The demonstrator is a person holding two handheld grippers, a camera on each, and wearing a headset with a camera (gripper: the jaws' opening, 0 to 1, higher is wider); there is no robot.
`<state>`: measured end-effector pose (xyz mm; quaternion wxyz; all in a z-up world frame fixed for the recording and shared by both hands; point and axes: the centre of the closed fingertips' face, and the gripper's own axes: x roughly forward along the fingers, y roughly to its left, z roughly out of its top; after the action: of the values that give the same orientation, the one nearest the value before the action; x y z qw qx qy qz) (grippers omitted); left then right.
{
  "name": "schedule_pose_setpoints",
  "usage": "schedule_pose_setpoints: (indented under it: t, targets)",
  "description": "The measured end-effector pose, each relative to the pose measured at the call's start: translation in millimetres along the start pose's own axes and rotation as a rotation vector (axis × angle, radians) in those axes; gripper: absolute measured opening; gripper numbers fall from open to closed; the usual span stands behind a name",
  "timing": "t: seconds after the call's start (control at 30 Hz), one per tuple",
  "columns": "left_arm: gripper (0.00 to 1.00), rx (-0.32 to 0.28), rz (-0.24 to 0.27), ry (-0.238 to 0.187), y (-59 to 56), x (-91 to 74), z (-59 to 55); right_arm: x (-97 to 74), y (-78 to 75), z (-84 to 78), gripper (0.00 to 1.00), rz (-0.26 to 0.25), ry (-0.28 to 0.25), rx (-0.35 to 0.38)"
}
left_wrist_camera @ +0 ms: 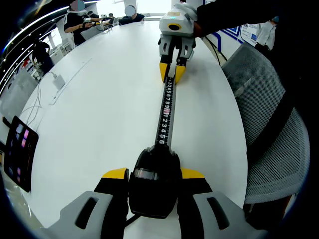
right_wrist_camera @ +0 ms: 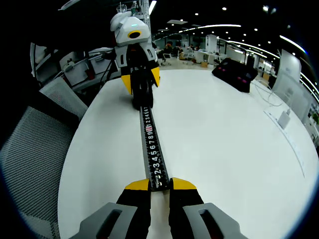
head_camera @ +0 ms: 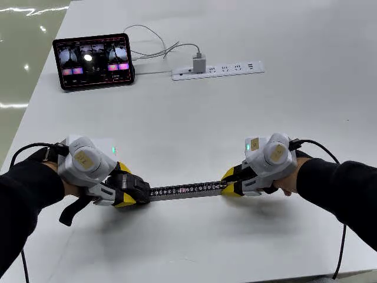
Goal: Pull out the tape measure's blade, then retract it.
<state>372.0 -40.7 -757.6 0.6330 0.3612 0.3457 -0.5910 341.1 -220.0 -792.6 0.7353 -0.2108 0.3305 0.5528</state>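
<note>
Two tongs [head_camera: 125,186] [head_camera: 226,183], one tape measure [head_camera: 141,188], one tablet [head_camera: 94,60]

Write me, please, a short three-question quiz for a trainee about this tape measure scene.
1. True or false: the left tongs are closed on the tape measure's case.
2. What holds the tip of the blade? A) the right tongs B) a bare hand C) nothing, it lies free
3. Fill the gap: the blade is pulled ___ of the case, its numbers facing up.
Key: 1 true; 2 A; 3 out.
</note>
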Motion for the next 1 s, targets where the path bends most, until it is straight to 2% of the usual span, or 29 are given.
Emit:
schedule_pose_setpoints:
  t: [1.0]
  targets:
    - [0.32,-0.003,0.002,0.001,0.2,-0.5,-0.5,-9.3,-3.4,-9.0,0.09,-0.014,0.009,0.008]
